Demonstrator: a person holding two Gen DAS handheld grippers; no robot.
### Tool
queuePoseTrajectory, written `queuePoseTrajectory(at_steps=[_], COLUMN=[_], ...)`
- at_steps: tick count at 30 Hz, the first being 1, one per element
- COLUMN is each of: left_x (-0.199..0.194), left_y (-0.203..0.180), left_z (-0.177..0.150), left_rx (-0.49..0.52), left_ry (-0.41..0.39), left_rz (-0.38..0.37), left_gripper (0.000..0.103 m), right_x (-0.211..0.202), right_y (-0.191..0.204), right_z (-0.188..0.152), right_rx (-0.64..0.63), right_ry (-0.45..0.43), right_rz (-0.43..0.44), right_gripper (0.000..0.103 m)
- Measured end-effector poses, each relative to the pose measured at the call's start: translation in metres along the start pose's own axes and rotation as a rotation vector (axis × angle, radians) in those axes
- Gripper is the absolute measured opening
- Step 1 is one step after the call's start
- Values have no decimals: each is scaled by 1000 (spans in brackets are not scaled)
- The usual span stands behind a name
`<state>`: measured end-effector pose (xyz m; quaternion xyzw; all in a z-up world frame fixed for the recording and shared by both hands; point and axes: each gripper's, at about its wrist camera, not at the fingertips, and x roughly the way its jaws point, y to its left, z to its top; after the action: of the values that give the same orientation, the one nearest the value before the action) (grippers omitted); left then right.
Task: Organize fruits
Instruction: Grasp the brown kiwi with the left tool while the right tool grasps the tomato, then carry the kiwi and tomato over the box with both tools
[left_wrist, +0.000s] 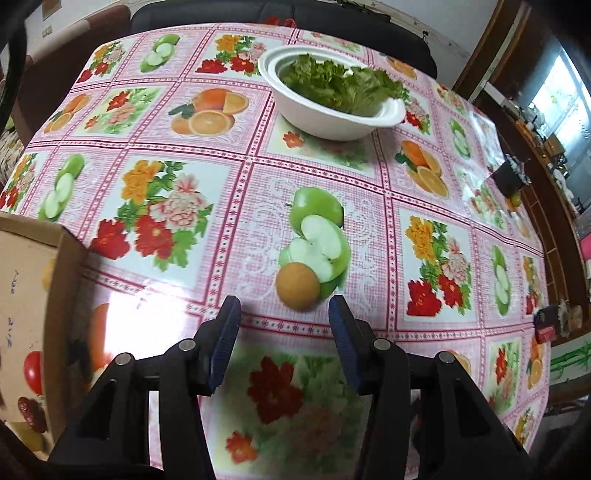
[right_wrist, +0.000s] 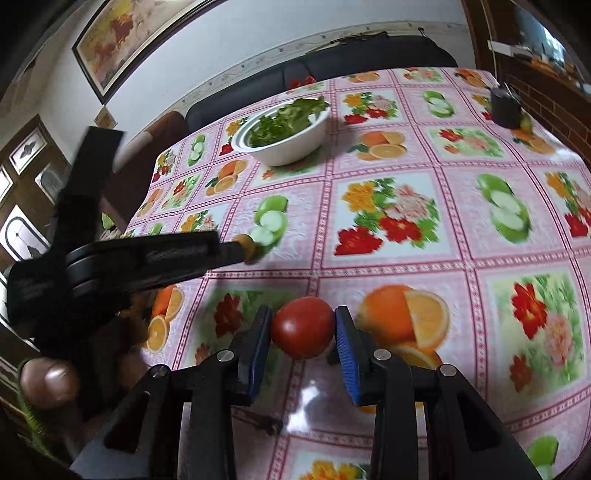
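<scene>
A red tomato (right_wrist: 303, 326) sits between the blue pads of my right gripper (right_wrist: 303, 321), which is shut on it low over the fruit-print tablecloth (right_wrist: 406, 258). A round tan-orange fruit (left_wrist: 297, 286) lies on the cloth just ahead of my left gripper (left_wrist: 284, 304). That gripper is open, its blue pads (left_wrist: 226, 325) apart on either side of the fruit's near edge without pressing it. In the right wrist view the left gripper (right_wrist: 236, 249) reaches in from the left, its tip at the same fruit (right_wrist: 248, 246).
A white bowl (left_wrist: 321, 125) of green lettuce stands at the far middle of the table. An open cardboard box (left_wrist: 62, 280) with a tomato and other fruit is at the left edge. A small black object (right_wrist: 504, 107) stands far right. A thumb (right_wrist: 48, 384) shows lower left.
</scene>
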<state>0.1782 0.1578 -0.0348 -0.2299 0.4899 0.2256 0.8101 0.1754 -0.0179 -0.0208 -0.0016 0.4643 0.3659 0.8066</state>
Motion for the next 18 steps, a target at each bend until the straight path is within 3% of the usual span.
queuePoseTrajectory(at_steps=[5,7,18], left_x=[8,8,-15], left_y=[-6,-7,8], left_z=[3,3,-19], left_rx=[14,24,22], left_ry=[-35,-47,-66], left_rz=[49,66,91], left_gripper=[44,22,22], right_x=[-7,-10,-20], right_y=[-2,-3,5], right_z=[-2,-2,-7], right_rx=[7,8,4], right_ry=[-11,-14,-27], right_rz=[5,7,14], right_gripper=[36,36,35])
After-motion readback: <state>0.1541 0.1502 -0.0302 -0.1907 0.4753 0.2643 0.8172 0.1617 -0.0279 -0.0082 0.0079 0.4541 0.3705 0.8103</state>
